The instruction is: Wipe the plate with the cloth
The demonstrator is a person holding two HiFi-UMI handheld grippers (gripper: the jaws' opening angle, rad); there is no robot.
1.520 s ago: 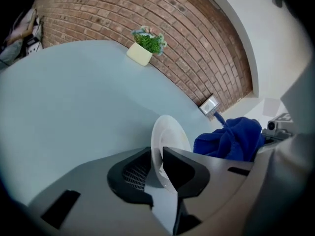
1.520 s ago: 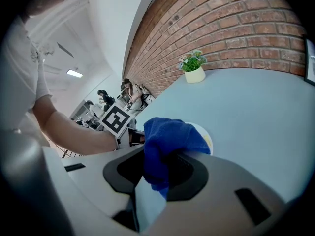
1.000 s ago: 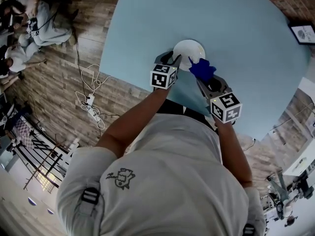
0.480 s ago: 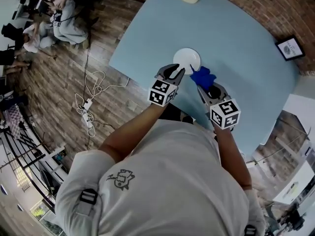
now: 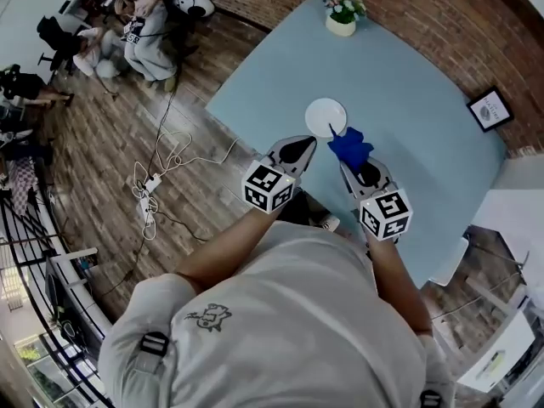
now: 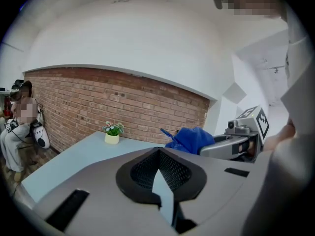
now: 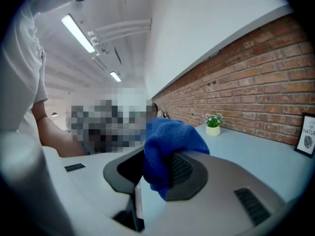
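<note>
Above table (image 5: 416, 75) edge, clear of plate (image 5: 325, 116): L hand-held gripper (image 5: 299, 148) jaws just closed, together, empty; R hand-held gripper (image 5: 352, 161) pinches bunched blue cloth (image 5: 350, 144). Risk: plate unheld, may skid under wiping; cloth could slip from pinch.

A pale blue table (image 5: 416, 66) stands on a grey-brown wooden plank floor (image 5: 102, 134). Behind the table runs a red brick wall (image 5: 442, 2). Tangled white cables (image 5: 150, 185) lie off the table's left edge.
</note>
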